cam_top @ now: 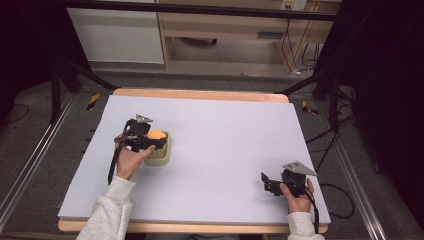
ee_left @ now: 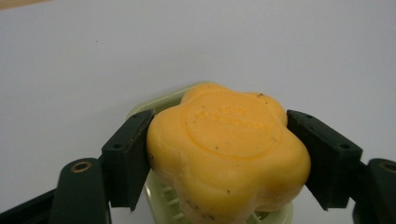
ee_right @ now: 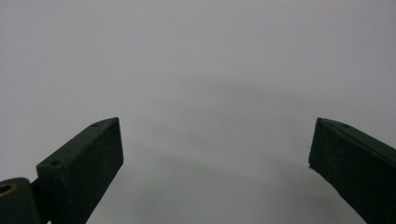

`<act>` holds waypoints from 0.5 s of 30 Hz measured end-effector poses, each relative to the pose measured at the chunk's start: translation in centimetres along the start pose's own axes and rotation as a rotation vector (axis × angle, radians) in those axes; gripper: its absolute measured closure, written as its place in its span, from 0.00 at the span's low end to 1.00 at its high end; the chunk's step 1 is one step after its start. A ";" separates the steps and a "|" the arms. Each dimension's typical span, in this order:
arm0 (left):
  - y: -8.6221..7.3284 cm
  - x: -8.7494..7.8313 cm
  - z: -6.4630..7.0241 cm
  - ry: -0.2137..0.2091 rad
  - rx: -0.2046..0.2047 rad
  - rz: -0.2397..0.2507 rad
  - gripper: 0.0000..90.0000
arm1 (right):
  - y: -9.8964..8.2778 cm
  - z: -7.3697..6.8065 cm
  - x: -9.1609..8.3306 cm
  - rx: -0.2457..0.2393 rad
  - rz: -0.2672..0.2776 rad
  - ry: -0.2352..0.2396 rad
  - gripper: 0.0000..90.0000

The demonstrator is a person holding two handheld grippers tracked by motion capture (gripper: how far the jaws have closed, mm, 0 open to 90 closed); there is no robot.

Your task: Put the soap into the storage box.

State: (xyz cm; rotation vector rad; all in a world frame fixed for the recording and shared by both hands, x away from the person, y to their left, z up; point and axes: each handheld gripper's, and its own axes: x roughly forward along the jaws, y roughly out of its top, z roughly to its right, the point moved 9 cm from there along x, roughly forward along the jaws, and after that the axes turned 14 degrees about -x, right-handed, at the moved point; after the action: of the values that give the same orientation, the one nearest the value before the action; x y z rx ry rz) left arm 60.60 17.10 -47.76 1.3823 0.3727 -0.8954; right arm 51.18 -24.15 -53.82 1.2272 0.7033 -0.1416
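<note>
A dim room with dark frame legs and a pale wooden cabinet at the back surrounds a wood-edged worktop [cam_top: 210, 95] covered by a pale lilac sheet. At its left side stands a small pale green plastic soap dish with a slotted floor [cam_top: 161, 152], and directly over it the left tool [cam_top: 145, 140] has its jaws closed against the two flanks of an orange flower-shaped bar of soap with a round stamped emblem [ee_left: 229, 149]. In the left gripper view the soap sits squarely between the jaws, its stamped face turned up and tilted toward the camera, its lower edge just above or perhaps touching the dish's slots; I cannot tell which. The right tool [cam_top: 272, 184] rests near the worktop's right front corner, well apart from the dish, with its jaws spread wide over bare sheet.

To do this step well, the hold on the soap should stay firm but gentle, since the bar is likely slick and could squirt out. Keeping it level and centred over the dish [ee_left: 159, 105] matters most.
</note>
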 end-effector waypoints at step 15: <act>-1.1 1.6 -0.7 0.014 -0.005 -0.046 0.29 | 0.0 0.0 0.0 -0.001 -0.001 -0.002 0.04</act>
State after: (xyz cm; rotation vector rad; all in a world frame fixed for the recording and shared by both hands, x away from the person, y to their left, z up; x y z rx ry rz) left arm 60.98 17.36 -49.78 1.3810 0.4189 -0.9220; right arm 51.19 -24.15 -53.83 1.2253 0.7024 -0.1428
